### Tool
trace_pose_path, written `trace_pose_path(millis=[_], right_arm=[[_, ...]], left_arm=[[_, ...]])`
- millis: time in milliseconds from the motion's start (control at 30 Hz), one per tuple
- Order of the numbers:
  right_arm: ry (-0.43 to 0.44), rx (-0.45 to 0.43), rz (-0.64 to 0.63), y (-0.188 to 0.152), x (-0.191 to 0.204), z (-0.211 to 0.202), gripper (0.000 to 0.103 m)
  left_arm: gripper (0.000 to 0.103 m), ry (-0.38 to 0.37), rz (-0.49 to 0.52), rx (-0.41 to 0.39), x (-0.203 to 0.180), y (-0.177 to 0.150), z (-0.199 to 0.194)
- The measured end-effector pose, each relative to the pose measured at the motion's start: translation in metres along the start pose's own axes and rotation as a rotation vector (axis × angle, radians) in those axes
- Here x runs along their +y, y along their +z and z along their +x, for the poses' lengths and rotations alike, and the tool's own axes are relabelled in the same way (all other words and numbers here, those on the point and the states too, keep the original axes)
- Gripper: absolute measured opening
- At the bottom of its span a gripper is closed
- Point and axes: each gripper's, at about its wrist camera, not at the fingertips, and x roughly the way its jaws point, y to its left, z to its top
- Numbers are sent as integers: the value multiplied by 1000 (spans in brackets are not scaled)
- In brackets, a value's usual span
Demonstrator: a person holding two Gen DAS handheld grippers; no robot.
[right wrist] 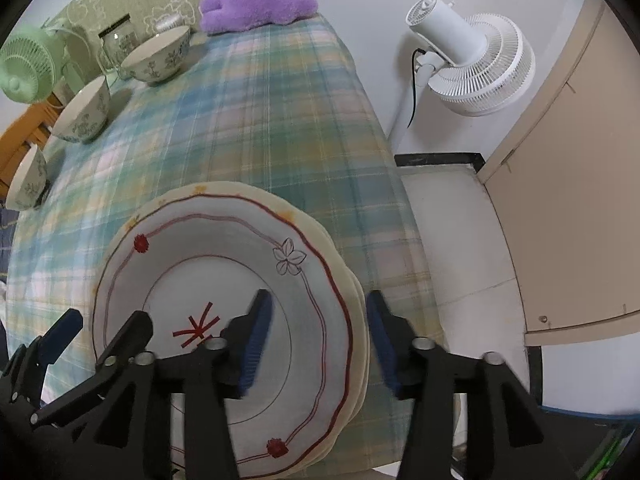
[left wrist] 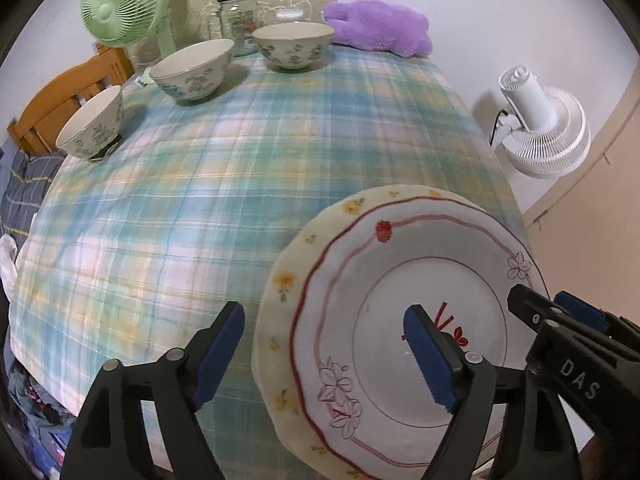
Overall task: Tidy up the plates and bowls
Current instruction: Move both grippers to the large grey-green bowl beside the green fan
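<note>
Our plate stack (left wrist: 404, 320) sits lower right in the left view, at the near edge of the plaid counter (left wrist: 240, 160). The left gripper (left wrist: 328, 344) and right gripper (right wrist: 318, 340) straddle opposite rims, jaws apart, clamping nothing. A lifting finger could drag the overhanging top plate (right wrist: 224, 292) off; three bowls (left wrist: 196, 68) wait upper left

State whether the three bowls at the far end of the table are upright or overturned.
Upright. All three bowls rest on their bases on the plaid cloth, with open rims facing up and pale insides visible.
</note>
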Motion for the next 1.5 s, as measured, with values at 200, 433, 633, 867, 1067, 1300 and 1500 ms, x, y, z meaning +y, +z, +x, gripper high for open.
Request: trace_pose_path(millis=[200, 433, 633, 867, 1067, 1300, 1500], right_arm=[[49, -33, -25, 5, 8, -15, 62], [90, -75, -62, 11, 37, -41, 62], [63, -111, -78, 15, 76, -51, 62], [31, -144, -60, 18, 139, -68, 62], [-14, -178, -54, 21, 199, -76, 62], [15, -184, -8, 28, 260, -69, 62], [37, -193, 29, 48, 314, -66, 62]], left_arm=[[93, 8, -28, -43, 17, 6, -19], [98, 1, -54, -99, 52, 17, -41], [98, -11, -41, -114, 91, 26, -45], [98, -32, -4, -118, 151, 47, -51], [95, -37, 36, -139, 203, 68, -53], [95, -26, 103, -156, 260, 97, -44], [94, -1, 150, -175, 302, 133, -34]])
